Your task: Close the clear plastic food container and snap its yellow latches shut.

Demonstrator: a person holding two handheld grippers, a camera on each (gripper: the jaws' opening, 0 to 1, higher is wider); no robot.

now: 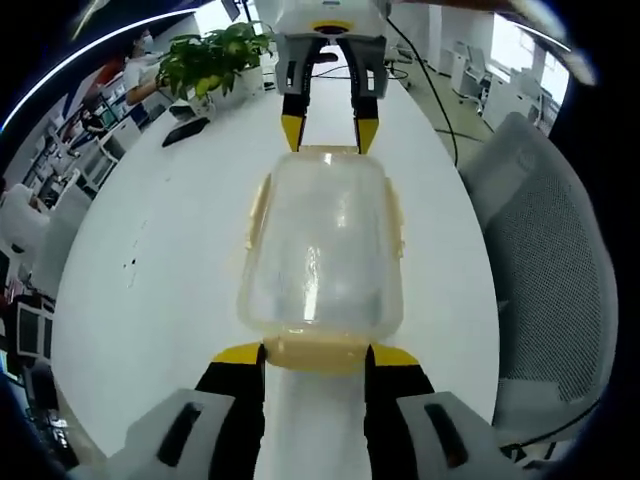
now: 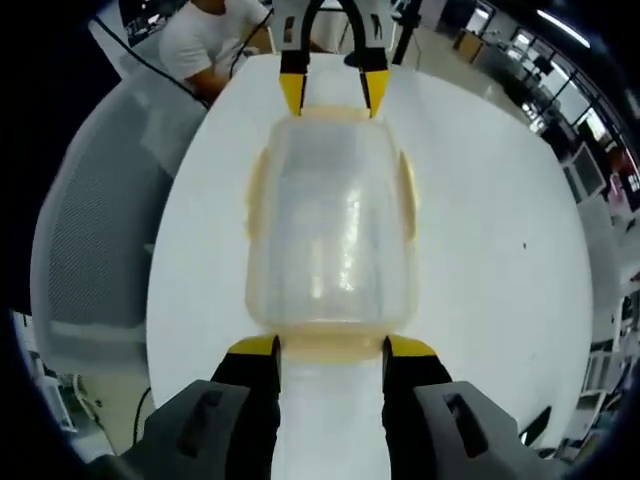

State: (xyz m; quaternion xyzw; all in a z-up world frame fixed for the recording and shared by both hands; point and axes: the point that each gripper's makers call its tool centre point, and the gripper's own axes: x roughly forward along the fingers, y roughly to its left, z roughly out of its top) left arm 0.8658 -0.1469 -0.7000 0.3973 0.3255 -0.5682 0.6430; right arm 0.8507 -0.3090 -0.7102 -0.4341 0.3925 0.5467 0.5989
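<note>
— Two grippers, one box: what sits between them?
— One clear plastic food container (image 1: 322, 250) with its lid on, lying on the white tabletop (image 1: 150, 270). Seen through the walls, it looks empty.
— Any writing on it?
— None that I can read; no label or brand shows on the lid or the sides.
— And the latches?
— Pale yellow latches line the edges. In the left gripper view one side latch (image 1: 258, 208) lies along the container's left edge, and another at the near end (image 1: 316, 352) sits between the jaws.
— How does the left gripper stand?
— The left gripper (image 1: 316, 356) has its yellow-tipped jaws spread wide, one on each side of that near end latch, close to the container's end. I cannot tell whether they touch it.
— The right one?
— The right gripper (image 2: 331, 347) is likewise spread wide about the opposite end latch (image 2: 330, 346). Each gripper shows at the far end in the other's view.
— What else is around?
— A potted green plant (image 1: 212, 58) stands at the far end of the tabletop, a grey mesh chair (image 1: 555, 270) beside it, and a person in a white shirt (image 2: 205, 38) sits beyond.
</note>
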